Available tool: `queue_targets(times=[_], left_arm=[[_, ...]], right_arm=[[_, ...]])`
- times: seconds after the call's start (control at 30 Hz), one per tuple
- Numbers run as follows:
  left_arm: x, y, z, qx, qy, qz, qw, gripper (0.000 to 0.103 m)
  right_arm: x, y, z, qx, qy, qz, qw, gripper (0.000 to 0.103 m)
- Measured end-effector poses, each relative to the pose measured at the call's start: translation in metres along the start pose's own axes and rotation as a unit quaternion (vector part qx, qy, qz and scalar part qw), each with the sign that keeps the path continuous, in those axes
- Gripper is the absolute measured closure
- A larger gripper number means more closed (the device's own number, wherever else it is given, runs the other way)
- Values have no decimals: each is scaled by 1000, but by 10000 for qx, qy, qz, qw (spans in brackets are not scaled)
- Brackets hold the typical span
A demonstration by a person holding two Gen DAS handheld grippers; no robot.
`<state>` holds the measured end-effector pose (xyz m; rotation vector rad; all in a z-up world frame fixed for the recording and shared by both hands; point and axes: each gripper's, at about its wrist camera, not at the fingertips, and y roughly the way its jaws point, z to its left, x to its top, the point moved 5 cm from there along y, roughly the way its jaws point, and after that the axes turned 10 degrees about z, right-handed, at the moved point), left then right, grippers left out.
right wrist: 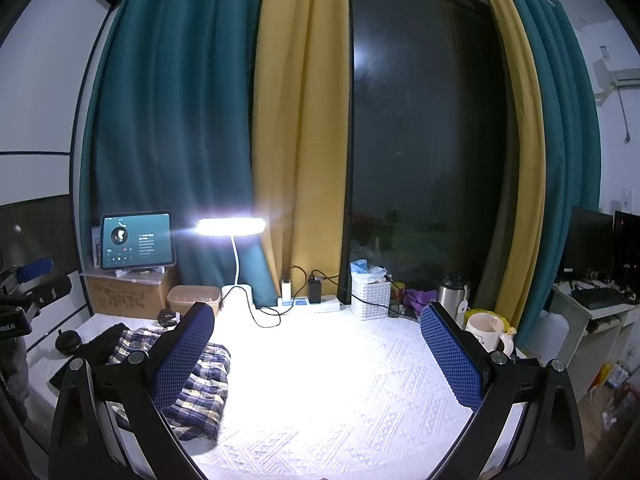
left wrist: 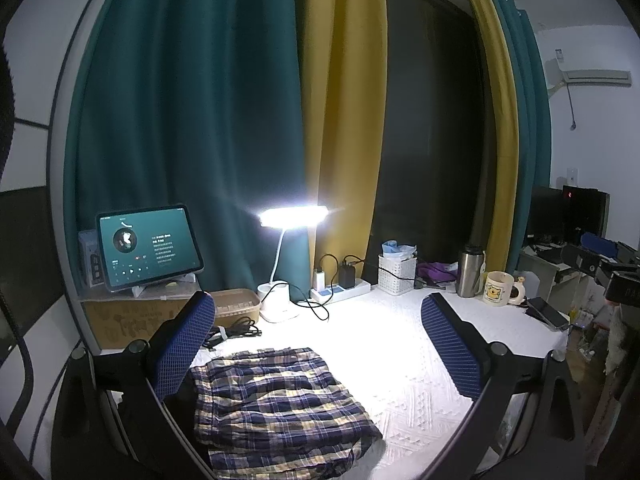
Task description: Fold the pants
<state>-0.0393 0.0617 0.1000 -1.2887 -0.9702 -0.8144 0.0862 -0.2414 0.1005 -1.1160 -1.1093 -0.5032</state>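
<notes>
Both grippers' fingers (left wrist: 180, 344) stood apart, empty, above the worktop (right wrist: 340, 380). Risk: pants (left wrist: 276, 404) bundle unfolds if nudged.

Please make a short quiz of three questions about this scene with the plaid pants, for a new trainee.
1. True or false: the left gripper is shut on the plaid pants.
2. Which thing stands nearest the mug? A) tablet B) steel flask C) desk lamp
3. Fill in: in the right wrist view, the pants lie toward the ____ side of the white cloth.

Key
1. False: both grippers, the right gripper too, are open and hold nothing.
2. B
3. left
</notes>
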Motion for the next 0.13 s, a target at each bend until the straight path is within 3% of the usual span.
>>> queue_targets(times=[0.13], left_arm=[[1,1,-6,-43,89,-17,9999,1]], right_arm=[[-1,1,-3,-45,43,29,10000,0]])
